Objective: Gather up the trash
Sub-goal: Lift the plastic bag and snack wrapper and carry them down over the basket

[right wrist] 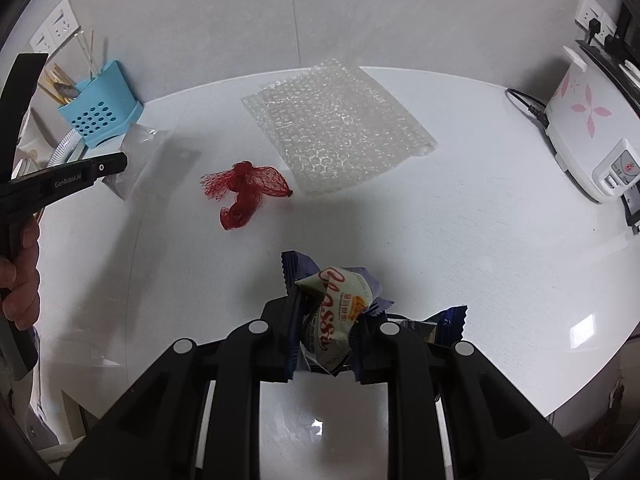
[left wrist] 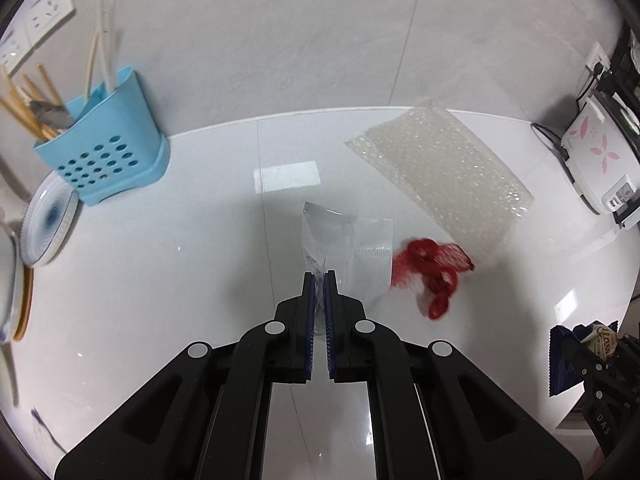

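Clear plastic bag (left wrist: 352, 256) pinched at its lower edge in the left gripper (left wrist: 319, 280), jaws closed on it, bag hanging above the white bench (left wrist: 160, 280). Crumpled snack wrapper (right wrist: 340, 312) clamped in the right gripper (right wrist: 326, 312), jaws closed on it. Red mesh netting (right wrist: 244, 192) lies loose on the bench, just beside the bubble wrap sheet (right wrist: 340, 128). Blue utensil holder (left wrist: 108, 140) at the wall, well apart.
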Motion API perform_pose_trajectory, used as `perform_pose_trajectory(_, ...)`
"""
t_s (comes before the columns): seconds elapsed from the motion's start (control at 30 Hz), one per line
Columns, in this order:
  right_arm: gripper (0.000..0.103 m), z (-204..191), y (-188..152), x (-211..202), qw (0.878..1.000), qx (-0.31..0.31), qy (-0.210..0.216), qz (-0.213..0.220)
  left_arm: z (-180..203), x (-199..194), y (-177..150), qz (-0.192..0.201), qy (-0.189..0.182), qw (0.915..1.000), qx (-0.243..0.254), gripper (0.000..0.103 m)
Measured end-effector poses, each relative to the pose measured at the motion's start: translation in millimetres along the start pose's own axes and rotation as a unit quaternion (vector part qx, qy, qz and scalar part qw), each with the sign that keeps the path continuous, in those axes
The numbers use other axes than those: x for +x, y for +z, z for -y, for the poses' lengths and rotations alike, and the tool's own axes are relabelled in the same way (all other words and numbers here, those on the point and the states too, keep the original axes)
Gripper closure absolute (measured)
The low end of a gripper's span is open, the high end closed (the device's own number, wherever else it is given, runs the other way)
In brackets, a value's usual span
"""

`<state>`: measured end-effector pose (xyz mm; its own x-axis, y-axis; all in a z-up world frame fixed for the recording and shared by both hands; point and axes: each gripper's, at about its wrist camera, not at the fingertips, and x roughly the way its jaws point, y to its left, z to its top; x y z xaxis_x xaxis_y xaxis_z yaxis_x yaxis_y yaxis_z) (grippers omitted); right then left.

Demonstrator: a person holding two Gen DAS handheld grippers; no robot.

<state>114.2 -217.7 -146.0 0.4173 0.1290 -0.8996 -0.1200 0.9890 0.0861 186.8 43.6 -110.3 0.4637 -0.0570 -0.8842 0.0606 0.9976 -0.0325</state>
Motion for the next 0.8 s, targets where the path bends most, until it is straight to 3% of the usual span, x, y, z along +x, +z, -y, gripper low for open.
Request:
perform_pose_trajectory(0.4,0.085,24,-35,-38,0.998,-0.054,0.029,0.021,33,-51,-55,0.016,0.019,0.9986,-0.048,0.099)
perform_pose_trajectory(0.8,0.085,56,-91,-73,0.991,-0.116,0.059,0.031,87,-104,-148,0.028,0.037,0.9934,-0.105,0.099)
